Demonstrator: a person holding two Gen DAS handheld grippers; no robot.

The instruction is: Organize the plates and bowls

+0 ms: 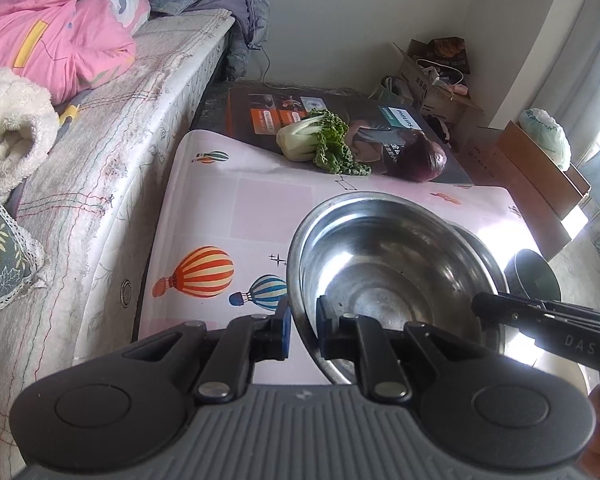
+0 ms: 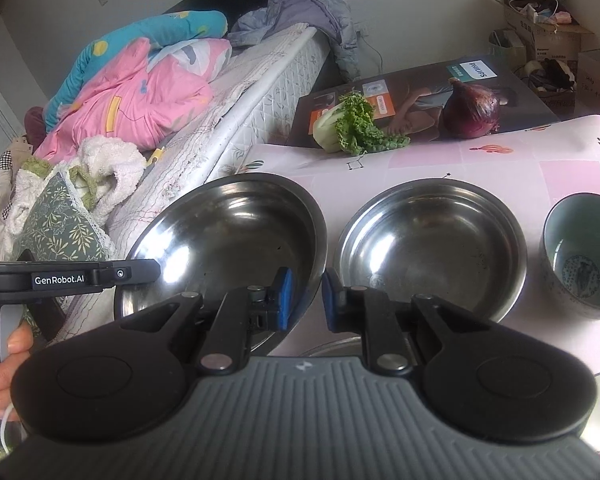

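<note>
While both grippers pinch opposite rim edges of one steel bowl (image 2: 224,236), it hangs tilted above the balloon-print tablecloth (image 1: 220,208). Left gripper (image 1: 303,326) and right gripper (image 2: 306,296) are each clamped on it. Two steel bowls show; the second steel bowl (image 2: 432,248) sits upright beside one ceramic cup (image 2: 580,256).

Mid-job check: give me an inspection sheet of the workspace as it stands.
Surface: pink balloon-print tablecloth.
Job's things: left steel bowl tilted, gripped at both rims; second steel bowl flat beside it; ceramic cup at right.
Clutter: bok choy, red onion, Philips box.
Grippers: left gripper and right gripper both shut on the left bowl's rim.
Cables: wall cord.
Surroundings: bed, cartons.
</note>
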